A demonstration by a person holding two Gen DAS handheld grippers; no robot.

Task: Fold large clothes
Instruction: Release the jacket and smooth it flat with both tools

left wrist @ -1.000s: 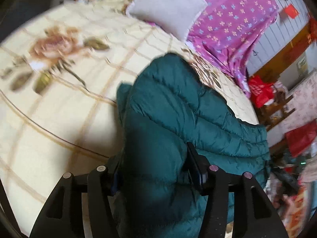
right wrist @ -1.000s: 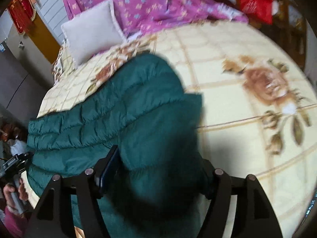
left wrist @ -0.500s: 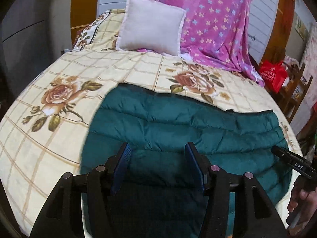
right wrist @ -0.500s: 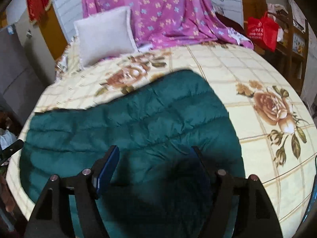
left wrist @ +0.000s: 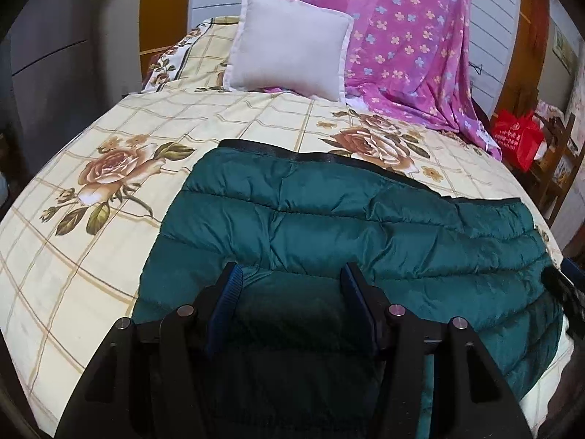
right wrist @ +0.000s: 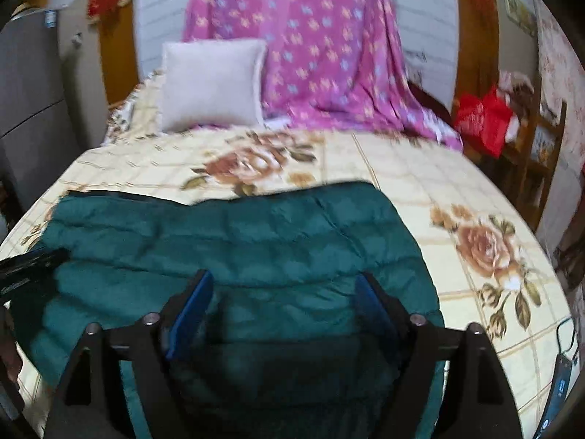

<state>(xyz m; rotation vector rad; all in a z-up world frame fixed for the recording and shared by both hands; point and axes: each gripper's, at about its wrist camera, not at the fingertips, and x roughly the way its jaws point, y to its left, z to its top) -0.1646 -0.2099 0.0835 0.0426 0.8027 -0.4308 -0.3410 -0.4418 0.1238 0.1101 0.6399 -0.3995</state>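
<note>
Teal quilted puffer jacket (left wrist: pixel 351 226) lay spread flat across the cream rose-patterned bedspread (left wrist: pixel 109 197), below a white square pillow (left wrist: pixel 289 44). Left gripper (left wrist: pixel 290 274) and right gripper (right wrist: pixel 283 285) hovered spread above it, pinching nothing.

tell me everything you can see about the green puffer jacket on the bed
The green puffer jacket is dark teal, shiny and quilted in horizontal padded rows, with a black trim along its far edge. It lies spread flat across the floral bedspread, well short of the white pillow. The left gripper and right gripper are both open just above its near edge; whether they touch the fabric is unclear.
</note>
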